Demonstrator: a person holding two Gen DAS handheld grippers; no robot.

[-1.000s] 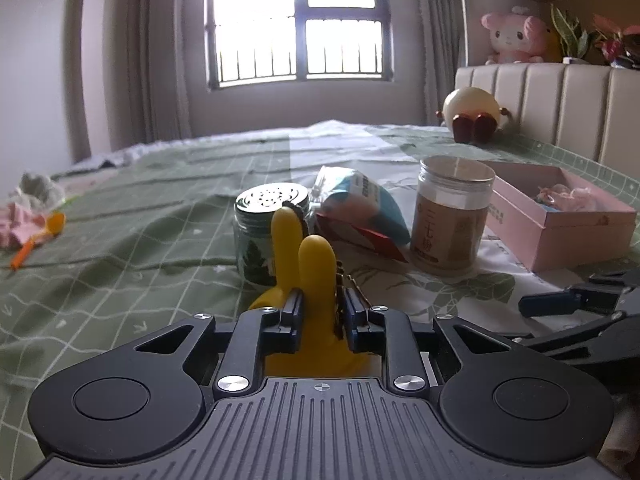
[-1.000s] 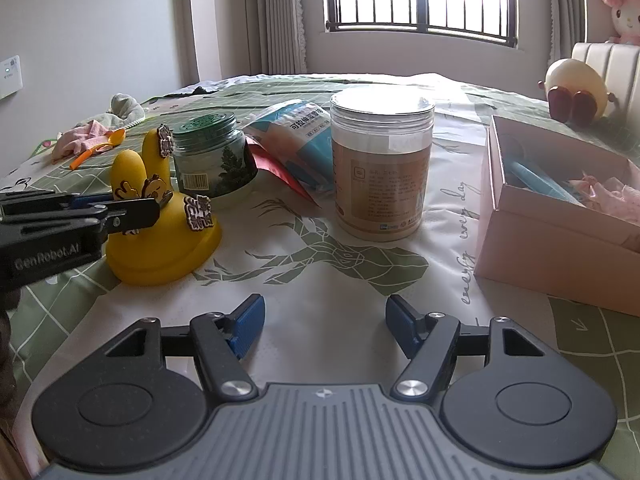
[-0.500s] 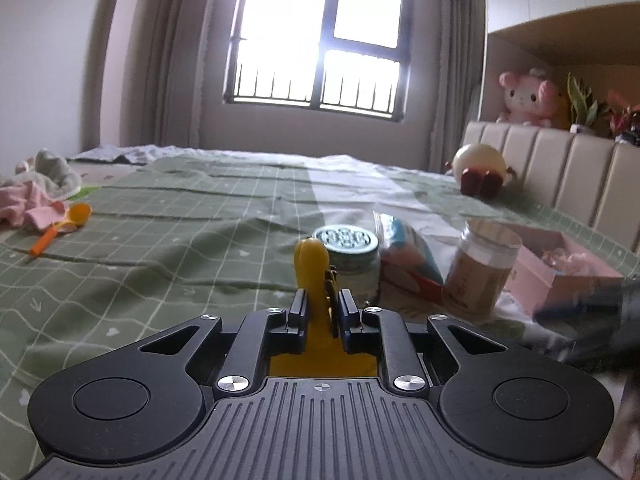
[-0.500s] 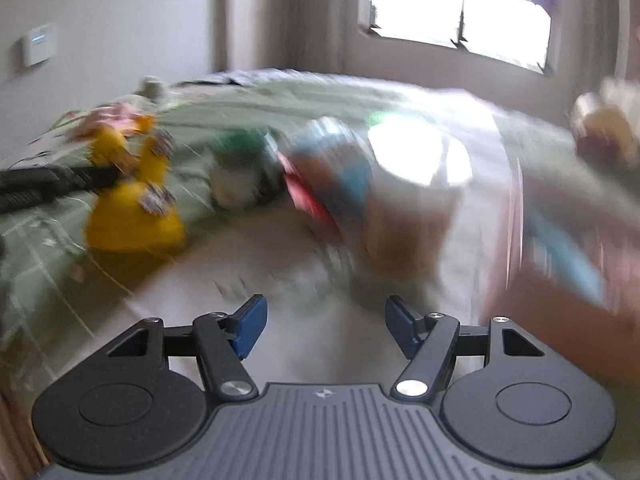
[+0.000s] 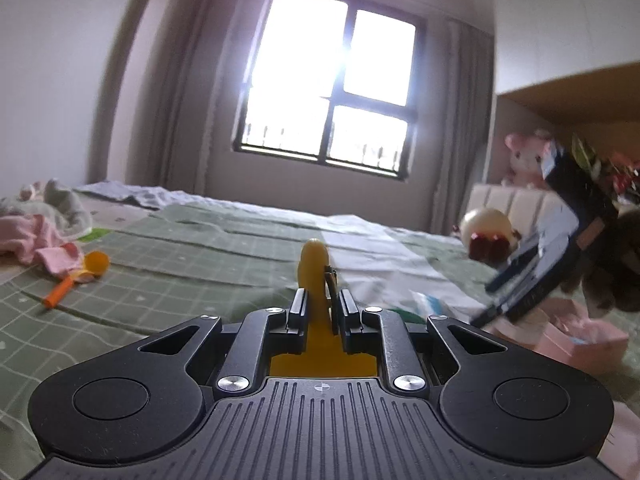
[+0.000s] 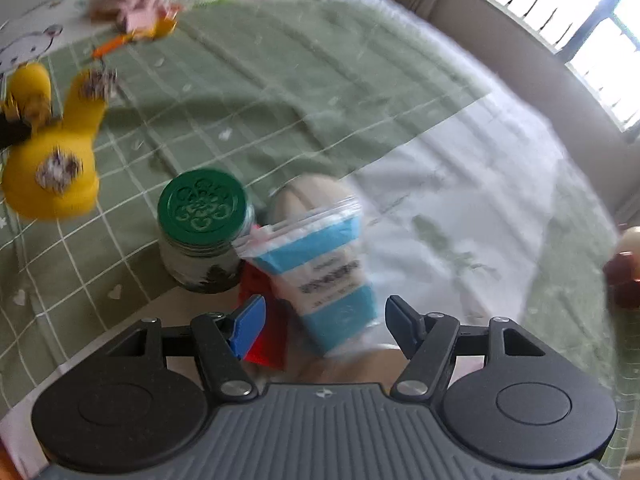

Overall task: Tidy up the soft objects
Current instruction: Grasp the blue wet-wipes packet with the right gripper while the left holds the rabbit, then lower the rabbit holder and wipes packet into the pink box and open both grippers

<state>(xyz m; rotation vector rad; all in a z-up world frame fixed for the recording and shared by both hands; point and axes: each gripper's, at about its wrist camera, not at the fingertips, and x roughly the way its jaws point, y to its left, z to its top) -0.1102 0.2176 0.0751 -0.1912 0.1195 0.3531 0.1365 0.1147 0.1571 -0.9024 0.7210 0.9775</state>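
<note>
So the left tool (image 5: pixel 322 312) has its jaws pinched tight on the yellow rubber duck (image 5: pixel 315 270), gripping it by the neck, and the duck hangs clear above the green checked bedspread (image 5: pixel 192 256); those jaws have just been closing, with the duck between them. In the right wrist view the same duck (image 6: pixel 52 168) sits at the far left, off the bed, with little charms stuck on it. The right tool (image 6: pixel 322 320) is spread wide with nothing in it, pointing down over a blue and white zip bag (image 6: pixel 320 264) that leans next to a green-lidded glass jar (image 6: pixel 202 226). A red packet (image 6: pixel 266 328) pokes out under the bag. Further off there's an orange spoon (image 5: pixel 78 276) beside pink clothing (image 5: pixel 40 240), and a pink box (image 5: pixel 576 340) at the right edge of the left view.
</note>
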